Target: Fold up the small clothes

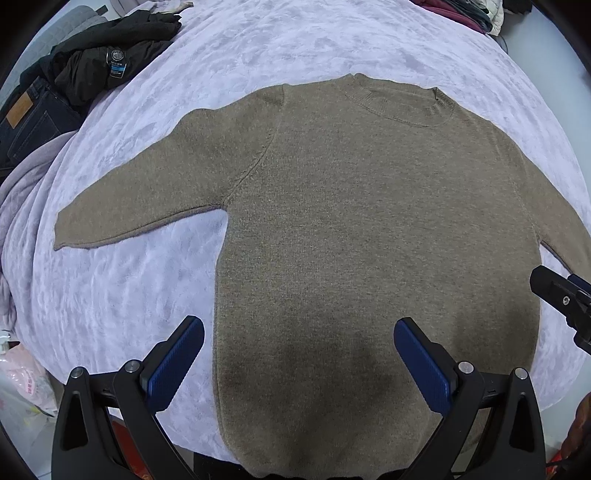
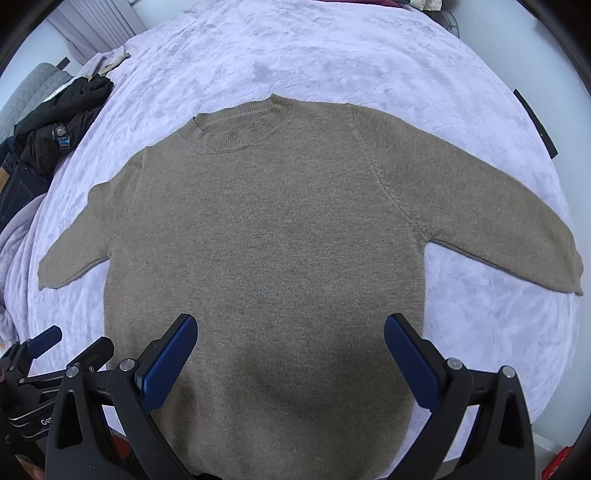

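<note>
A brown knit sweater [image 1: 369,221] lies flat and spread on a lavender bed cover [image 1: 258,44], collar far, hem near, both sleeves out to the sides. It also shows in the right wrist view [image 2: 266,236]. My left gripper [image 1: 299,328] is open and empty, above the hem's left part. My right gripper [image 2: 290,323] is open and empty, above the hem's middle-right part. The right gripper's tip shows at the right edge of the left wrist view [image 1: 561,295]; the left gripper shows at the lower left of the right wrist view [image 2: 48,343].
A pile of black clothes [image 1: 110,59] and dark jeans [image 1: 29,122] lies at the bed's far left. More clothes [image 1: 461,11] are heaped at the far right. A lavender blanket [image 1: 18,206] hangs off the left edge. Plastic bags [image 1: 18,380] sit below left.
</note>
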A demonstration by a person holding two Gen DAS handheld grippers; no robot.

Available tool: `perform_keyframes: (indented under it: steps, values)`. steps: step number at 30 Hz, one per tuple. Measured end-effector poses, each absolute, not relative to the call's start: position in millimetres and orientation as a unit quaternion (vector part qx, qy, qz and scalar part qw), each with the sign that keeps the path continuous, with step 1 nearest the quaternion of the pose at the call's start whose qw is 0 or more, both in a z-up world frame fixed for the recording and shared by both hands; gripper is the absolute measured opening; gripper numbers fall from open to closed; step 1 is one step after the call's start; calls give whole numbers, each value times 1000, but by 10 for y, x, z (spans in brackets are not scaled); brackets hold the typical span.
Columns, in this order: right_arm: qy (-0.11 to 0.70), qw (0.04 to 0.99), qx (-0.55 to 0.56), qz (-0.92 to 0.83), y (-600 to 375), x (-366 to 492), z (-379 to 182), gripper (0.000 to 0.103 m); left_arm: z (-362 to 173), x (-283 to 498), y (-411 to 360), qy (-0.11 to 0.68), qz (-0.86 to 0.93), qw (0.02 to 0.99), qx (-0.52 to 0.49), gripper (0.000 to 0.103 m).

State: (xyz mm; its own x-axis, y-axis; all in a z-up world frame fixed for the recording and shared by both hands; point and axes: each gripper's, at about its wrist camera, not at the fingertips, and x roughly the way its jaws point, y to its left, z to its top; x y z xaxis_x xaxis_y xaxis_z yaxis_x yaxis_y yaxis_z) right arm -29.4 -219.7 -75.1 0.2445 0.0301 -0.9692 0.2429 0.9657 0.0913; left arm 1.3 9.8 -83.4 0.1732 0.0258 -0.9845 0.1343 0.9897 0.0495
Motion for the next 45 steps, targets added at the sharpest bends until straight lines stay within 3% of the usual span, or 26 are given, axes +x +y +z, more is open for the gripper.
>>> perform_keyframes:
  steps: [22, 29, 36, 45]
  values:
    - [616, 778, 106, -62, -2180, -171, -886, 101, -1018, 97, 169, 653, -33, 755, 47, 103]
    - [602, 789, 117, -41, -2092, -134, -901, 101, -1057, 154, 375, 641, -64, 765, -26, 103]
    - [608, 786, 113, -16, -1875, -94, -1079, 101, -1208, 318, 900, 615, -50, 782, -89, 103]
    - [608, 784, 107, 62, -1314, -16, -1332, 101, -1495, 646, 2491, 518, 23, 817, -252, 103]
